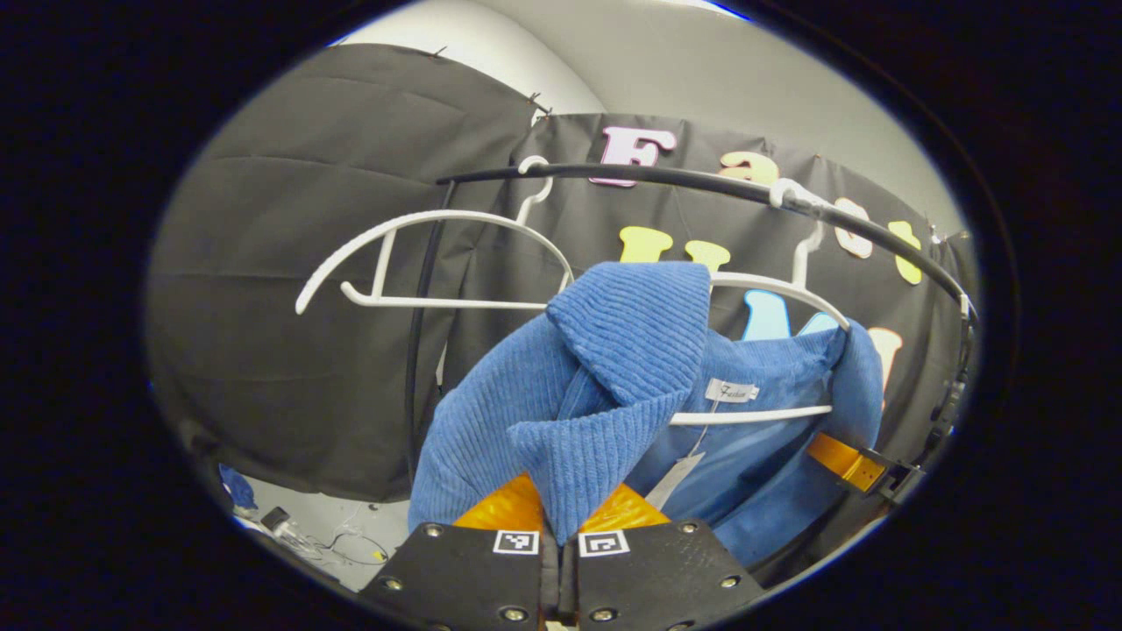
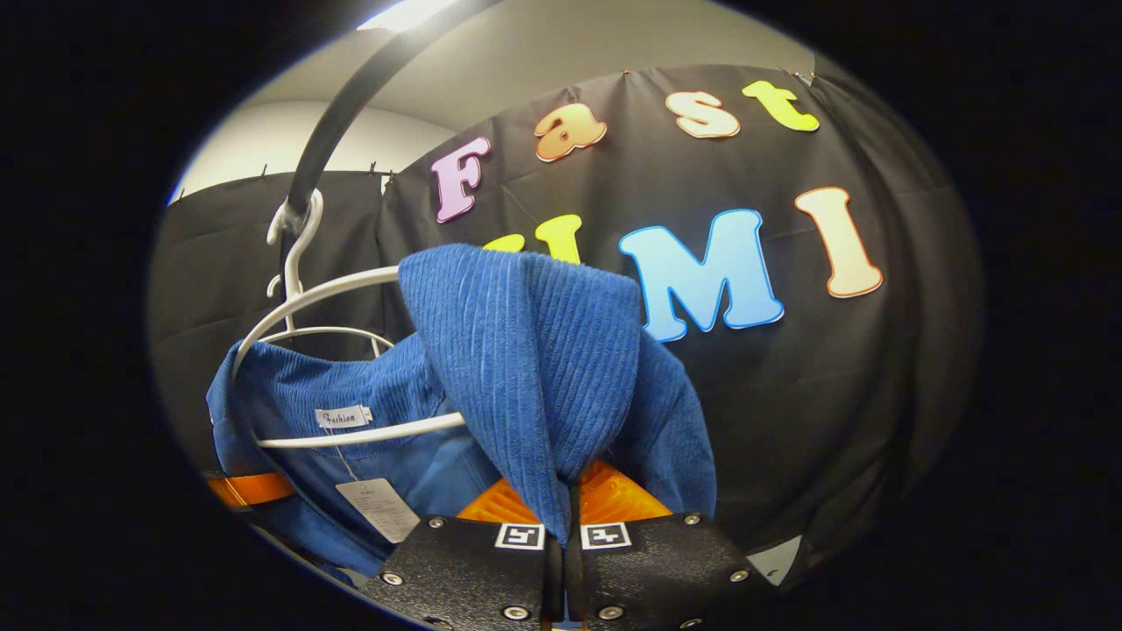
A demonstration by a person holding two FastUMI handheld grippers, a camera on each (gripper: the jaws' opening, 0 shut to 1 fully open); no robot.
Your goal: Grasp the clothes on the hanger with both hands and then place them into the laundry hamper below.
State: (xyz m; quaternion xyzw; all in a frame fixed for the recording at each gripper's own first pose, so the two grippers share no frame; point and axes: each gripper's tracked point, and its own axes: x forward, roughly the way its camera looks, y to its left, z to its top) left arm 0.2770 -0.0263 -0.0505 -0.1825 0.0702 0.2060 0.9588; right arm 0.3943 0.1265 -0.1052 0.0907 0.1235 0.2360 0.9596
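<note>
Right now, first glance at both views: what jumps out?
The blue corduroy garment dominates, draped on a white hanger under the black rail. Each gripper has its jaws shut on a pinched-up fold of it: the left gripper at the bottom centre of the left gripper view, the right gripper likewise in the right gripper view. A second, bare white hanger hangs further left along the rail.

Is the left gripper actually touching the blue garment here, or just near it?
Touching. In the left gripper view, the left gripper has both fingers closed on a raised fold of the blue garment, with cloth pinched between them.
</note>
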